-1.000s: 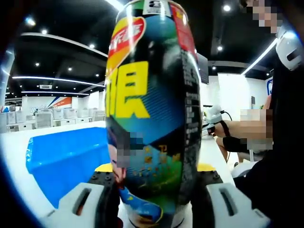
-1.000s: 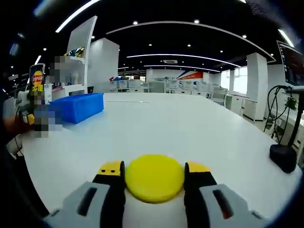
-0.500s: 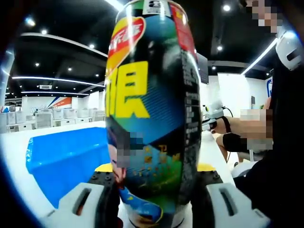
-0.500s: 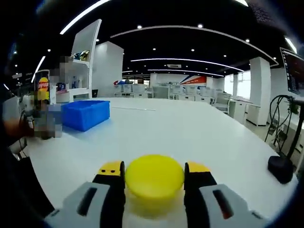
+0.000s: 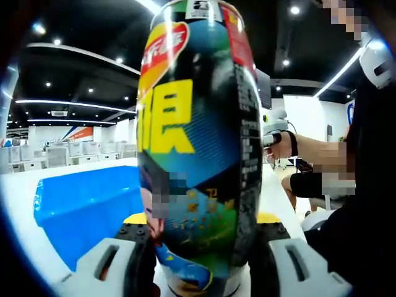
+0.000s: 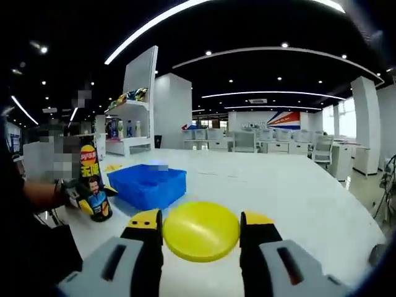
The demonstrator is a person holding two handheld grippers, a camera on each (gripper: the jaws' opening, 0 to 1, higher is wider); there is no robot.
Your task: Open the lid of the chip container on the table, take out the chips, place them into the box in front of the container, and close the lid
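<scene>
While the left hand-held gripper (image 5: 198, 247) clamps the upright chip container (image 5: 198, 148) on the white desk (image 6: 297, 198) beside the blue box (image 6: 151, 185), the right hand-held gripper (image 6: 201, 232) grips the yellow lid (image 6: 201, 230) under black ceilings with strip lights.

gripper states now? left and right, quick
Left gripper: shut on the chip can.
Right gripper: shut on the yellow lid.

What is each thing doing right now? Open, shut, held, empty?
Can: upright, held in the left claw.
Lid: off the can, gripped in the right claw.
Blue box: open top, on the table beside the can; contents hidden.
</scene>
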